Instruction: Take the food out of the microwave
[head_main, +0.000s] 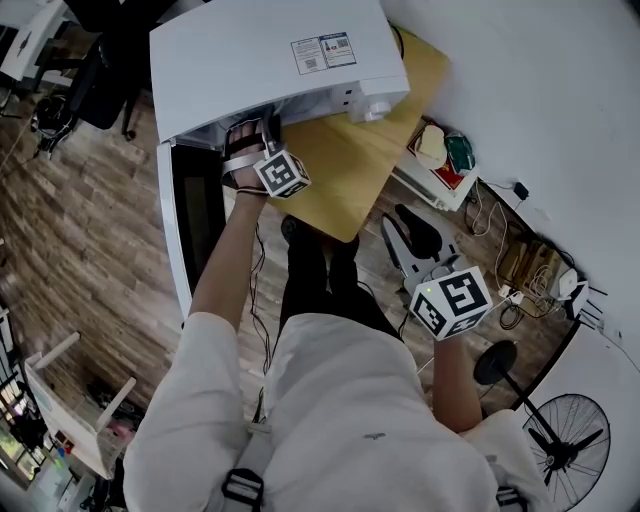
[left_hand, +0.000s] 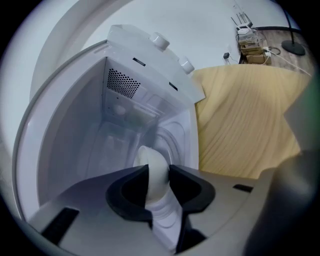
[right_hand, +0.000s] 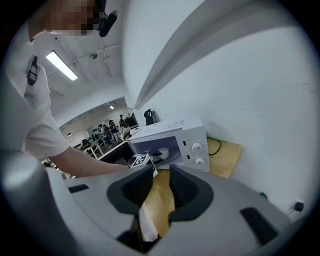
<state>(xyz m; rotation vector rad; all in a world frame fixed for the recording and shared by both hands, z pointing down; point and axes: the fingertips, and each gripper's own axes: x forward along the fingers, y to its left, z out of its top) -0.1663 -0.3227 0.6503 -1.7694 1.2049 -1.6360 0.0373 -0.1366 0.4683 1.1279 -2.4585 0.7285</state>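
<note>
The white microwave (head_main: 260, 60) stands on a wooden table (head_main: 330, 170) with its door (head_main: 190, 215) swung open. My left gripper (left_hand: 159, 182) reaches inside the cavity (left_hand: 125, 115), and its jaws close on the rim of a white bowl (left_hand: 152, 162) that fills the gap between them. From the right gripper view the same bowl (right_hand: 161, 152) shows inside the microwave (right_hand: 185, 137), behind the left gripper's marker cube (right_hand: 140, 160). My right gripper (right_hand: 161, 187) hangs back from the table, open and empty; its marker cube (head_main: 452, 300) sits low at the right.
The open door juts out toward the person at the left. Two knobs (left_hand: 160, 40) are on the microwave's front panel. Bare tabletop (left_hand: 240, 125) lies right of the microwave. On the floor are a cluttered low shelf (head_main: 440, 160), a fan (head_main: 565, 440) and cables.
</note>
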